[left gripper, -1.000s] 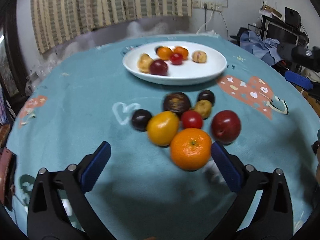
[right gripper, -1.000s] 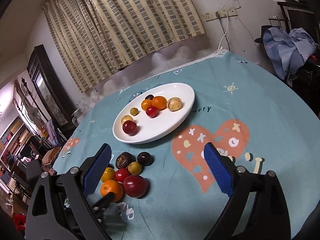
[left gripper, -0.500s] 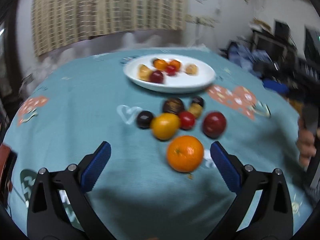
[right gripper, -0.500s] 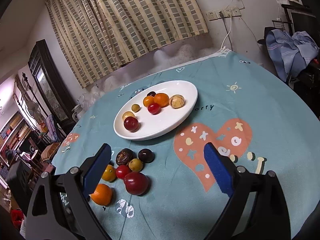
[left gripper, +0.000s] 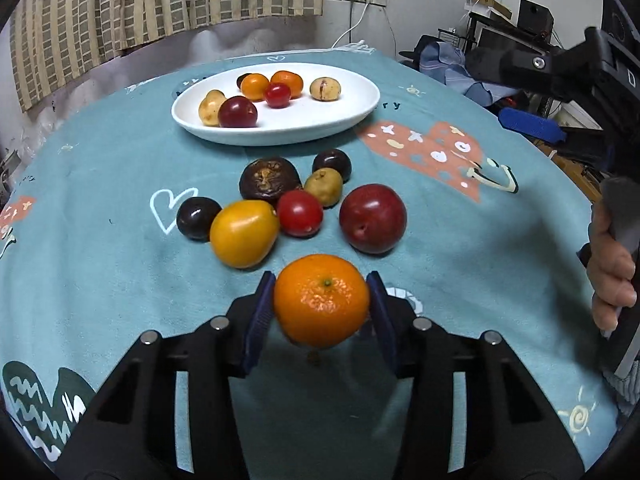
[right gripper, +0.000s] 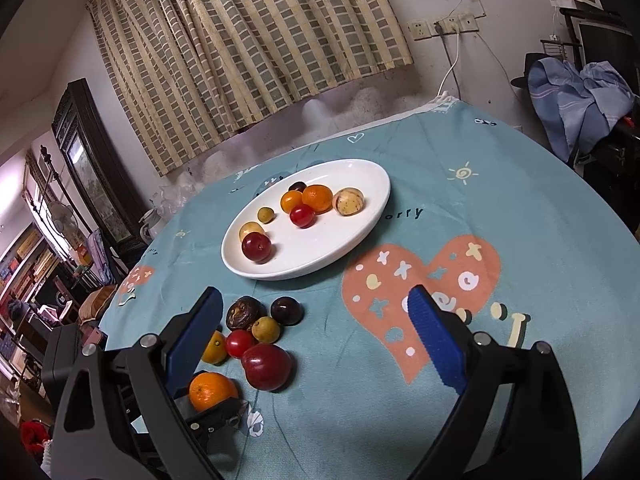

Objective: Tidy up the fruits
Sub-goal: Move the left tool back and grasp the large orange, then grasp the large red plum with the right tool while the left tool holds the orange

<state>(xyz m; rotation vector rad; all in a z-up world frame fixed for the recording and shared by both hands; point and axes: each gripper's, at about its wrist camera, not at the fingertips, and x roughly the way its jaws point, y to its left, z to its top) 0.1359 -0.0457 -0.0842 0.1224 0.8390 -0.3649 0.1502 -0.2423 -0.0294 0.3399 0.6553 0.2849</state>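
The left gripper [left gripper: 321, 308] is closing its blue pads [left gripper: 256, 312] on the round orange tangerine [left gripper: 321, 300], both pads at its sides, near the tabletop's front edge. The right gripper [right gripper: 316, 336] hangs wide and empty above the teal cloth [right gripper: 520, 208]. The oval white plate [left gripper: 344, 116] of fruits sits toward the far edge.

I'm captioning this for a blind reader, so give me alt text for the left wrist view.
The left hand-held gripper is closing its blue pads on an orange over a teal tablecloth. Beyond it lie six loose fruits, among them a red plum, then a white plate holding more fruit.
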